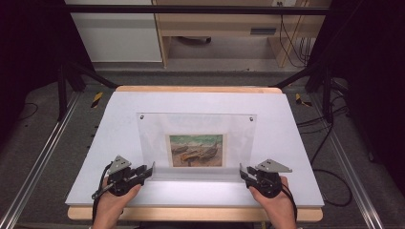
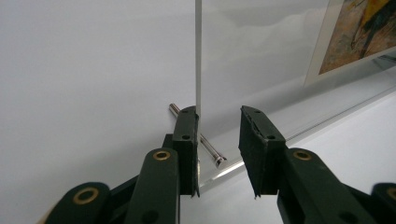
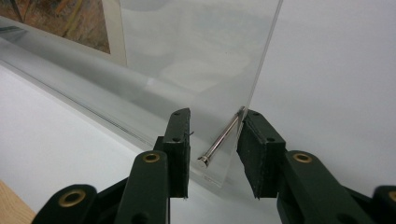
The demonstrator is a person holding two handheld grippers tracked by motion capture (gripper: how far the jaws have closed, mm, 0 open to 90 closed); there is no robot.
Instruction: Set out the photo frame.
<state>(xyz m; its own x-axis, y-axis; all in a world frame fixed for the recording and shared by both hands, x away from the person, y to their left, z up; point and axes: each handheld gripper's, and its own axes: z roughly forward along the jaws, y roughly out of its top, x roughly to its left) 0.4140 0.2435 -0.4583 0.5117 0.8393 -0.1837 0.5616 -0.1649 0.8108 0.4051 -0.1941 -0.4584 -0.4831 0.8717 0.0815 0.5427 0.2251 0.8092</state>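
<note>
A clear acrylic picture frame [image 1: 196, 125] stands upright on the white board [image 1: 114, 124], holding a painted print of boats [image 1: 196, 150]. My left gripper [image 1: 151, 170] is open at the frame's lower left corner. In the left gripper view the panel's edge [image 2: 198, 56] rises just inside the left jaw, and a metal pin [image 2: 206, 145] pokes through the corner between the jaws. My right gripper [image 1: 243, 171] is open at the lower right corner. There the panel [image 3: 196, 60] and its metal pin [image 3: 222, 138] lie between the jaws, the pin close to the right one.
The white board lies on a wooden table [image 1: 191, 89] whose front edge [image 1: 191, 213] is near the person's hands. Two more pins [image 1: 142, 116] sit at the frame's upper corners. Black stand legs [image 1: 62, 90] and cables [image 1: 329, 143] flank the table on the floor.
</note>
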